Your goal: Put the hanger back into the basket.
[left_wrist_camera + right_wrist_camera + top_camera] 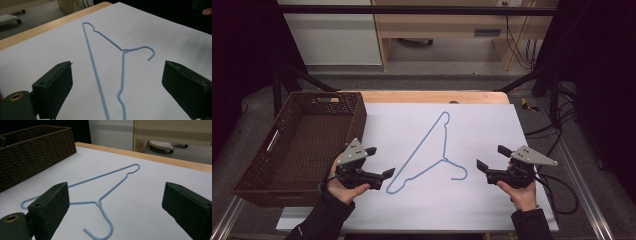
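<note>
A: Hanger (432,150), thin blue wire, is lying flat on the white sheet (492,200) near the middle of the table, hook end pointing toward the person, one shoulder end reaching toward the far edge and the other toward the near left. Nothing is touching it.

B: Grippers?

A: Left gripper (381,161) is hovering just beside the near-left shoulder end, jaws spread wide; in the left gripper view the wire is running up between them. Right gripper (493,157) is hovering near the hook on the other side, jaws likewise spread wide, gripping nothing.

B: Surroundings?

A: Brown wicker basket (259,185) is sitting at the left edge of the table, close behind the left hand (346,189). A strip of wooden tabletop (432,96) is showing beyond the sheet.

B: Risks, as a judgement?

A: The wire is lying flush against the sheet, so the blunt jaw tips are likely going to struggle to get under it; closing from above could skate the hanger sideways or pinch up the sheet with it. Gripping one shoulder end alone could let the rest swing and twist out. If the basket is the destination, the hook or a shoulder could be snagging on the weave.
</note>
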A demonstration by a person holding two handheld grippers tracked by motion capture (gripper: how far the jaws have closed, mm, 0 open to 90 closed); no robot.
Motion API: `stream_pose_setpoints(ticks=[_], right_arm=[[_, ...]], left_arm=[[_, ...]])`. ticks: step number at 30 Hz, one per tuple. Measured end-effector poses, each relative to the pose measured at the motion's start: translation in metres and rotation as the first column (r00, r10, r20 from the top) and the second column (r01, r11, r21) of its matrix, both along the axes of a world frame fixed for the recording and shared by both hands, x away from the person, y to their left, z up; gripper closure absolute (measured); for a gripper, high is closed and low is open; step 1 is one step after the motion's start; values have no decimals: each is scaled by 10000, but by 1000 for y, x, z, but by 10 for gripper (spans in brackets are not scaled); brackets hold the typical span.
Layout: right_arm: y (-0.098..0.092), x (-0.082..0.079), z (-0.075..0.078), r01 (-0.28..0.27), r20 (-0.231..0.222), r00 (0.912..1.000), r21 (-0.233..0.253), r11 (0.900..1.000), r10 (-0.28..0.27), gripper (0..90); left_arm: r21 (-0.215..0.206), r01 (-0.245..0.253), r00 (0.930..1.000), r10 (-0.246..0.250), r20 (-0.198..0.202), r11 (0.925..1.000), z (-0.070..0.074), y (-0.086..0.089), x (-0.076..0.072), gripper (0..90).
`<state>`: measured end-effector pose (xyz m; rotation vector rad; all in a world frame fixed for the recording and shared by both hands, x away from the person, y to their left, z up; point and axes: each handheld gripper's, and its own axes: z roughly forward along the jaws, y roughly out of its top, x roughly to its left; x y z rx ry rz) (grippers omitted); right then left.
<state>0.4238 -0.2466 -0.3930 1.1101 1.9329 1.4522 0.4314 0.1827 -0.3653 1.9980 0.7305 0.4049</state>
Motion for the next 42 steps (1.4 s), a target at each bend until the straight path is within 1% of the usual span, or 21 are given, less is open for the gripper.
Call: stream_pose_setpoints(ticks=[1, 2, 3, 4, 6, 10, 12, 16, 18, 19, 20, 21, 22, 23, 24, 25, 31, 33, 35, 38, 42], right_arm=[[0, 0, 0, 0, -5, 10000, 11, 10000, 0, 80], [0, 0, 0, 6, 2, 10000, 17, 10000, -6, 80], [0, 0, 0, 7, 3, 10000, 7, 10000, -7, 80], [0, 0, 0, 13, 8, 10000, 1, 10000, -13, 80], [0, 0, 0, 30, -1, 10000, 16, 10000, -30, 80], [-2, -1, 1, 67, 30, 10000, 61, 10000, -68, 80], [-2, -1, 1, 77, 28, 10000, 54, 10000, -77, 80], [-2, -1, 1, 85, 14, 10000, 61, 9999, -85, 80], [-1, 0, 1, 95, 14, 10000, 44, 9999, -95, 80], [-1, 0, 0, 89, 8, 10000, 34, 10000, -89, 80], [0, 0, 0, 81, 2, 10000, 7, 10000, -81, 80], [0, 0, 0, 81, -7, 10000, 13, 10000, -81, 80], [0, 0, 0, 59, -27, 10000, 9, 10000, -59, 80], [0, 0, 0, 54, -32, 10000, 13, 10000, -54, 80], [1, 0, -1, 62, -54, 10000, 24, 10000, -62, 80], [1, 0, -1, 58, -53, 10000, 10, 10000, -58, 80], [2, 1, -2, 56, -112, 9999, -26, 10000, -56, 80], [3, 2, -3, 34, -115, 9999, -60, 10000, -35, 80], [3, 2, -3, 24, -128, 9999, -68, 10000, -25, 80], [4, 3, -4, 14, -141, 9999, -98, 10000, -16, 80], [4, 3, -4, 11, -169, 9999, -90, 10000, -12, 80]], left_arm=[[152, 108, 9999, -108, -59, 9998, -1, -6, 2, 101], [152, 108, 9999, -108, -59, 9998, -1, -6, 2, 105], [273, 303, 9993, -297, -224, 9992, -3, -17, 6, 115], [273, 303, 9993, -297, -224, 9992, -3, -17, 6, 125], [442, 534, 9979, -518, -379, 9976, -6, -27, 10, 134], [1071, 795, 9954, -731, -627, 9911, -12, -46, 18, 152], [1196, 915, 9930, -815, -859, 9886, -14, -53, 23, 159], [1500, 1057, 9907, -911, -1010, 9830, -21, -67, 30, 172], [1710, 1153, 9889, -969, -1123, 9785, -26, -75, 35, 179], [1876, 1269, 9866, -1043, -1255, 9740, -29, -79, 38, 184], [1920, 1283, 9854, -1032, -1357, 9730, -33, -83, 41, 186], [2032, 1361, 9833, -1071, -1473, 9696, -36, -86, 44, 192], [2061, 1369, 9825, -1064, -1527, 9689, -38, -89, 46, 201], [2214, 1415, 9809, -1065, -1629, 9649, -42, -92, 49, 208], [2276, 1426, 9800, -1051, -1692, 9632, -45, -95, 51, 218], [2376, 1447, 9794, -1048, -1729, 9605, -47, -97, 53, 232], [2615, 1711, 9690, -1141, -2193, 9499, -62, -108, 64, 344], [2836, 1756, 9682, -1132, -2230, 9427, -66, -111, 66, 376], [2930, 1787, 9662, -1113, -2324, 9393, -70, -114, 68, 405], [2911, 1777, 9640, -1068, -2433, 9400, -74, -118, 71, 461], [3154, 1740, 9652, -980, -2426, 9329, -79, -122, 73, 547]])
